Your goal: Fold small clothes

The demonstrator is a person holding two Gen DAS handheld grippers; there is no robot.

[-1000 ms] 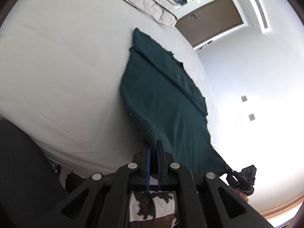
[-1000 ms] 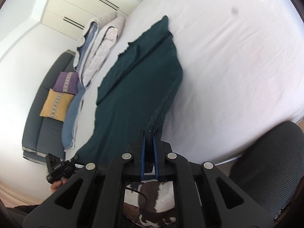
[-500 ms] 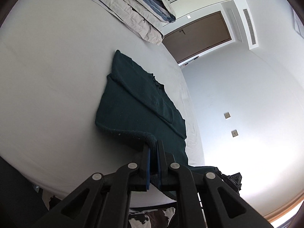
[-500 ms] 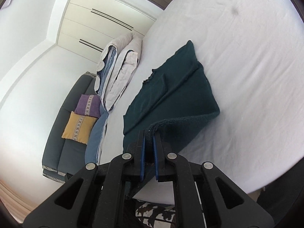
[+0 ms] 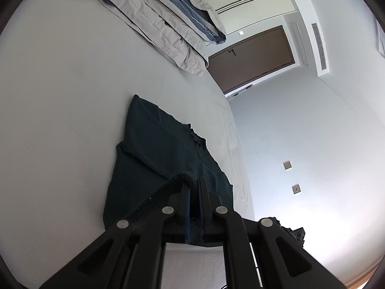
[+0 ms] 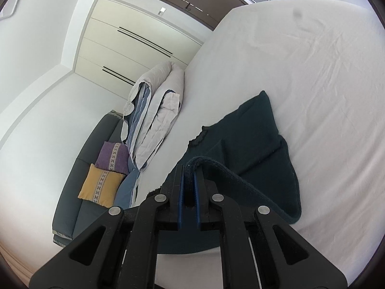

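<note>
A dark green garment [image 5: 154, 159] lies on the white bed sheet [image 5: 60, 110], its far part flat and its near hem lifted. My left gripper [image 5: 194, 185] is shut on one corner of the hem and holds it above the flat part. In the right wrist view the same garment [image 6: 255, 142] shows, and my right gripper [image 6: 190, 171] is shut on the other hem corner. The lifted hem curves over the garment's lower half. The right gripper's body peeks in at the lower right of the left wrist view [image 5: 292, 234].
A folded grey and blue duvet [image 5: 168, 21] lies at the head of the bed; it also shows in the right wrist view [image 6: 154, 110]. A dark sofa [image 6: 79, 192] with a yellow cushion [image 6: 101, 185] and a purple cushion [image 6: 113, 156] stands beside the bed. A brown door [image 5: 250, 57] is beyond.
Both grippers have carried the garment's near hem up and forward over the bed toward its far end, so the garment now doubles over itself. The chair has left view.
</note>
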